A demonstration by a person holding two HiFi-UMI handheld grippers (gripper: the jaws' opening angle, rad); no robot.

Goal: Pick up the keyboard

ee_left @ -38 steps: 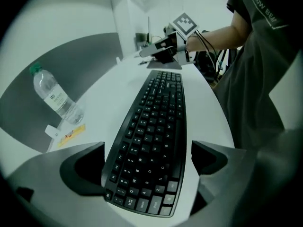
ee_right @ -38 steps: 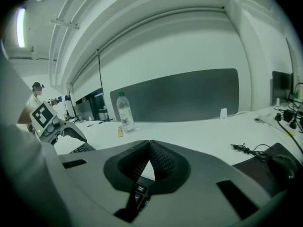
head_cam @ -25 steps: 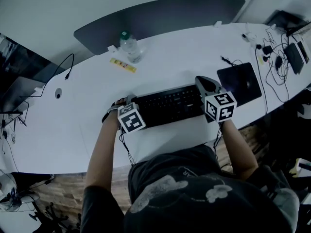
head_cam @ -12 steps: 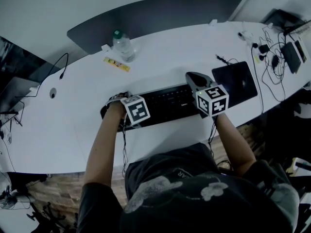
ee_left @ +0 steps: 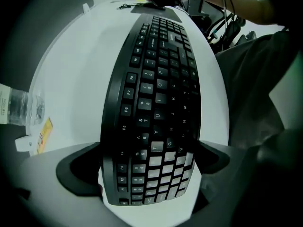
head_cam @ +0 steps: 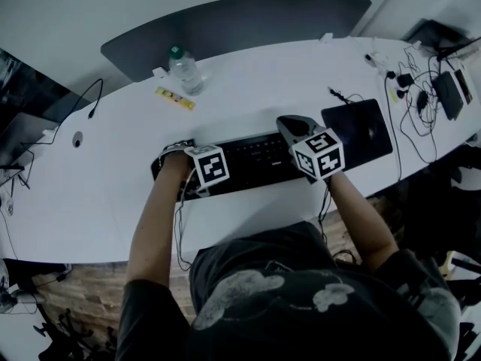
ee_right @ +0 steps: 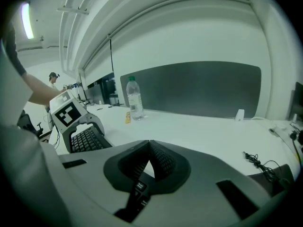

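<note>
A black keyboard (head_cam: 252, 159) lies across the white table (head_cam: 113, 164) in front of the person. My left gripper (head_cam: 188, 173) points steeply down over its left end. In the left gripper view the keyboard (ee_left: 154, 108) runs between the two jaws, and my left gripper (ee_left: 149, 174) has its dark pads (ee_left: 78, 169) against both long edges. My right gripper (head_cam: 291, 128) sits at the keyboard's right end. In the right gripper view my right gripper (ee_right: 149, 145) is shut, its tips meeting, with a few keys (ee_right: 137, 193) showing underneath.
A water bottle (head_cam: 183, 69) and a yellow strip (head_cam: 174, 98) stand behind the keyboard. A black flat device (head_cam: 359, 130) lies to the right, with tangled cables and chargers (head_cam: 421, 96) beyond it. A grey divider panel (head_cam: 233, 25) edges the table's far side.
Both grippers have tilted a little at the keyboard's ends, the left one more steeply downward. The keyboard has kept its place on the table.
</note>
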